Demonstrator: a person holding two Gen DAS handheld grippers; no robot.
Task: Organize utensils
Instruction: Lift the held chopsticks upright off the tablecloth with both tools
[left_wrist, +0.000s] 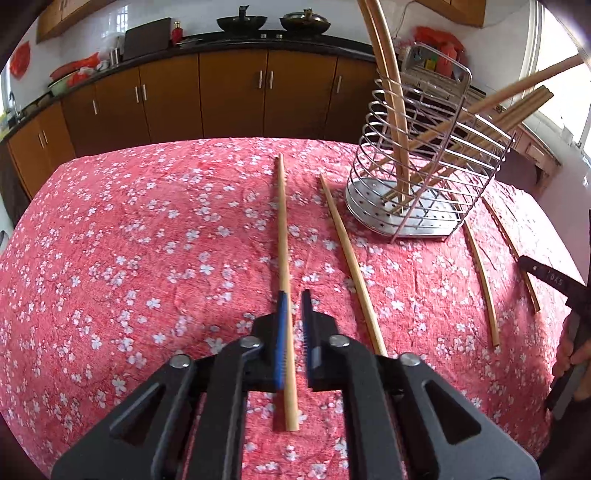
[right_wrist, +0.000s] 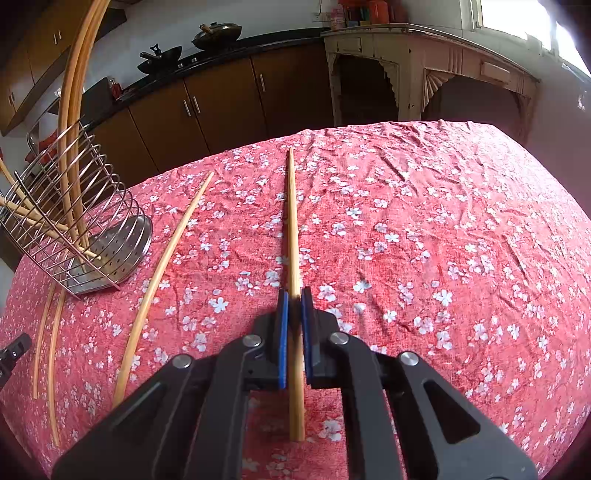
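My left gripper (left_wrist: 294, 295) stands slightly open over a wooden chopstick (left_wrist: 283, 229) that runs away along the red flowered tablecloth (left_wrist: 147, 240). The stick lies against the left blue pad, with a gap to the right pad. My right gripper (right_wrist: 294, 293) is shut on another chopstick (right_wrist: 292, 221), which points toward the table's far edge. A steel wire utensil holder (left_wrist: 424, 166) stands at the back right of the left wrist view and holds several chopsticks. In the right wrist view the holder (right_wrist: 122, 243) is at the left.
Loose chopsticks lie on the cloth: one (left_wrist: 351, 266) just right of my left gripper, two (left_wrist: 484, 284) nearer the holder's right side, and one (right_wrist: 162, 277) left of my right gripper. A hand (left_wrist: 576, 354) shows at the right edge. Brown kitchen cabinets (left_wrist: 229, 96) stand beyond the table.
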